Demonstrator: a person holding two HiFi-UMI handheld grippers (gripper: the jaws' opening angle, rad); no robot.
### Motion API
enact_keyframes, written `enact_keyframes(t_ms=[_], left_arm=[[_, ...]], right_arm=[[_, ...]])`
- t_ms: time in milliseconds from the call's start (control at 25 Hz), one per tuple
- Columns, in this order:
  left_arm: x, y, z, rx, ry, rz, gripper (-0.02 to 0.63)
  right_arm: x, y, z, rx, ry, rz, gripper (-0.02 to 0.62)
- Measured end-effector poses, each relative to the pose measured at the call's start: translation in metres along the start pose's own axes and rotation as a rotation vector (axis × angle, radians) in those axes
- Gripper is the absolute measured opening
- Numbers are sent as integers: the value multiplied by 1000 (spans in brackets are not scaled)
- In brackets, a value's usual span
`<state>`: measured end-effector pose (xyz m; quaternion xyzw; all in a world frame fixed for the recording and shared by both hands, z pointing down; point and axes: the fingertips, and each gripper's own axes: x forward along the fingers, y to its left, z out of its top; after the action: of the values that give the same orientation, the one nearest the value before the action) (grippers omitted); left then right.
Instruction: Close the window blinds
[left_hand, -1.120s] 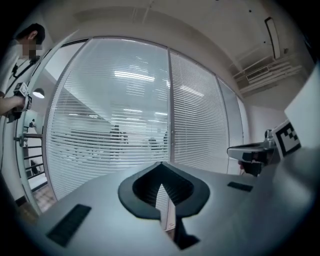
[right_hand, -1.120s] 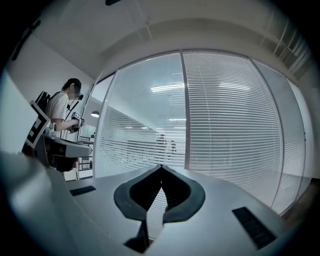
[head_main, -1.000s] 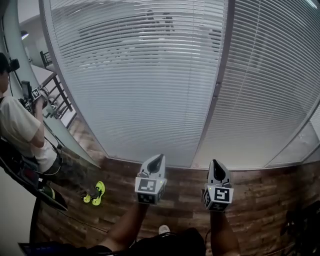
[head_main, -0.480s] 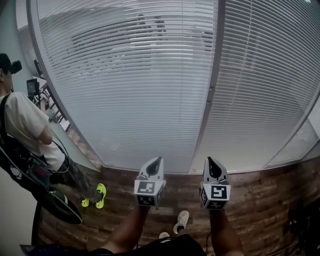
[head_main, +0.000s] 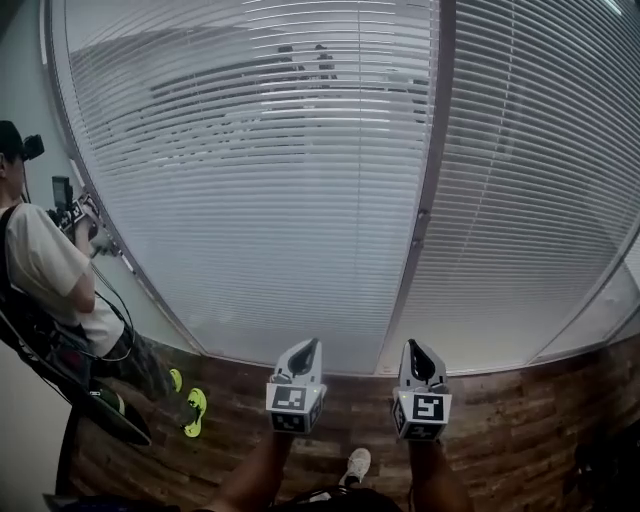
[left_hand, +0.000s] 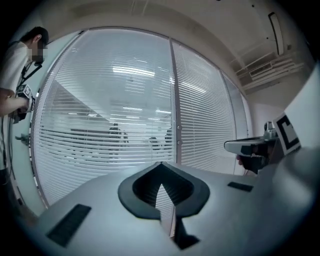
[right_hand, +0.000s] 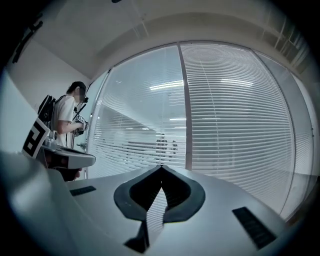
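Head view: left gripper (head_main: 306, 348), right gripper (head_main: 416, 350) lower centre, side by side, jaws together, nothing held. Window blinds (head_main: 260, 200) fill upper frame, apart from both. Person (head_main: 45, 270) at left edge.

White blinds (head_main: 260, 180) of thin horizontal slats hang fully lowered on both sides of a grey window post (head_main: 427, 200). Left of the post the slats are tilted apart, so ceiling lights and dim figures show through the gaps. Right of the post the slats look denser, and little shows through.
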<state>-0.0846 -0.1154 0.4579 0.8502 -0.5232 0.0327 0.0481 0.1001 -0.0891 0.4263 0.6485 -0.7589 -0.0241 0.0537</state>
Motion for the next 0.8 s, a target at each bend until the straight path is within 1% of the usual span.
enact_keyframes(t_ms=[160,240,360,440,560,720,800], left_arm=[[23,19,11,8,-10,36,0],[34,20,10,10,-7,51,0],[52,21,4,11,3,68,0],[64,19,7,12,-4,67,0],[77,17,10,7,-6,58,0],[94,12,6,17,5,43,0],[103,8,7,23,5,41,0]], right_arm=[[30,-5,6,41,-4,-17,3],[41,-11,-1,35,-5,-4,3],[58,-16,-9,60,-15,15,3],[68,-22,-13,45,-25,23,3],[77,-27,-5,44,-12,8,3],[91,-28,-13,52,-40,45,3],[95,-32,-11,56,-34,50,3]])
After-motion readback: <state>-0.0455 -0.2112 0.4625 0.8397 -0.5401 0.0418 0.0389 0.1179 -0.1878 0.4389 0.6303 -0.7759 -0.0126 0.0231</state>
